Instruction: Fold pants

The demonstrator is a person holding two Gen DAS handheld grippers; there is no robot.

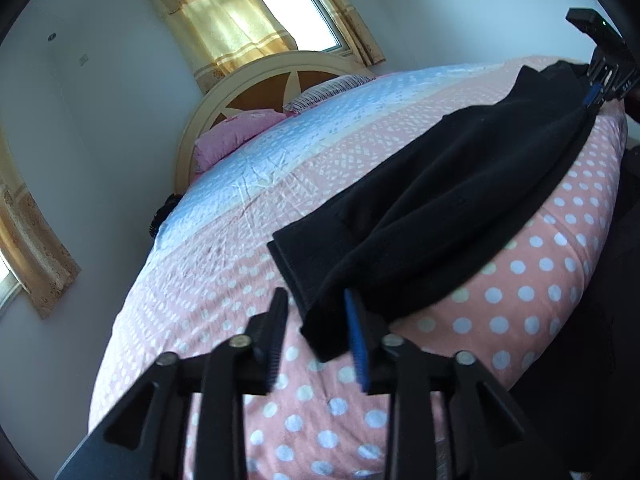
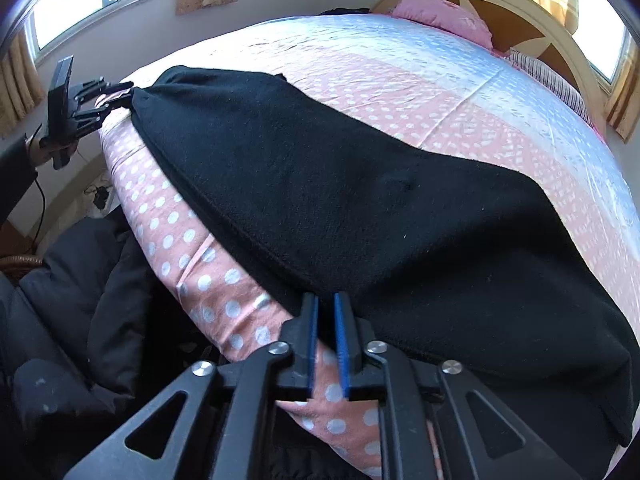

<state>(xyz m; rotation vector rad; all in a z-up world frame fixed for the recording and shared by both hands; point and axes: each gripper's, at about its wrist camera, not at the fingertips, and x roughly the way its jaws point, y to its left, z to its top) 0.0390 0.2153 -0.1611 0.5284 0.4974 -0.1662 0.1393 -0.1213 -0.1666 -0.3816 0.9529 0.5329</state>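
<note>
Polka-dot bedspread [image 1: 520, 292] under black pants [image 2: 320, 184] — your left gripper [image 1: 316, 332] spread wide at 6 o'clock, holding nothing, your right gripper [image 2: 326, 334] nearly closed, grip unclear.

The pants [image 2: 360, 208] are laid along the near edge of the bed [image 2: 400, 76]. Pillows [image 2: 444, 16] are set at its far end, against the headboard [image 2: 560, 40]

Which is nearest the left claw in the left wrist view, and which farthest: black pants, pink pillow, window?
1. black pants: at the left claw, right of centre.
2. pink pillow: at the headboard, upper left.
3. window: on the wall beyond, top.
</note>
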